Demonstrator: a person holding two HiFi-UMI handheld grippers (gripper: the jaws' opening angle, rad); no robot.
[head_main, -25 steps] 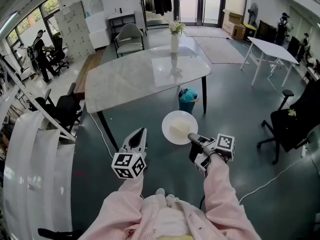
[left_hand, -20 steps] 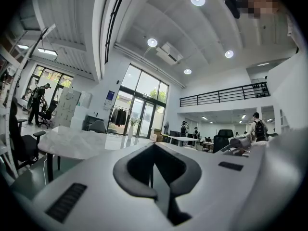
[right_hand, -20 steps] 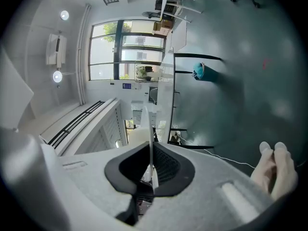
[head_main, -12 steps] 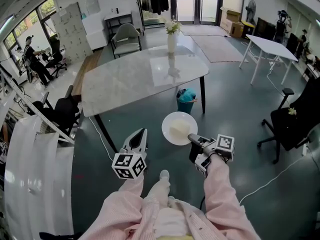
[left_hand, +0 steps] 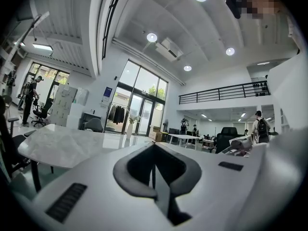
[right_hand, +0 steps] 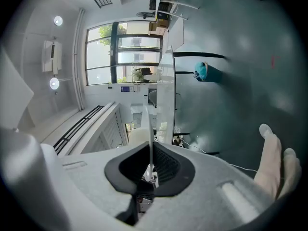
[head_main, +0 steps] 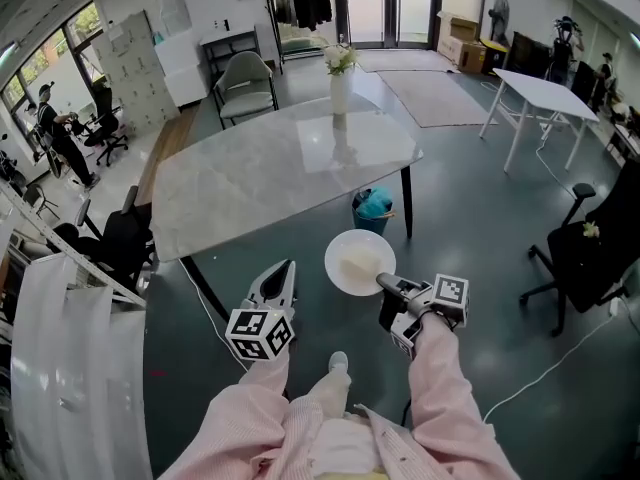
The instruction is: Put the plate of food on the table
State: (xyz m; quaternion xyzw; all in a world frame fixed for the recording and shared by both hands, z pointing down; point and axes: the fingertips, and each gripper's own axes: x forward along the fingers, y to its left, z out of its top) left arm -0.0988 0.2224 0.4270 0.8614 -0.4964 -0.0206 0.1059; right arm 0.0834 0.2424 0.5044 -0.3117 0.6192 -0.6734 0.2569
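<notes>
Right gripper (head_main: 385,284) is clamped on the rim of the plate (head_main: 343,246), which is held level above the floor (head_main: 470,198), near the table (head_main: 250,178) but not on it. Pale food (head_main: 360,264) is carried on the plate. Left gripper (head_main: 283,270) is held closed and empty beside it.

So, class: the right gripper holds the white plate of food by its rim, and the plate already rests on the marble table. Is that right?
No. The right gripper does hold the white plate by its rim, but the plate is not on the marble table yet: the head view shows it in the air above the floor, short of the table's near edge.
</notes>
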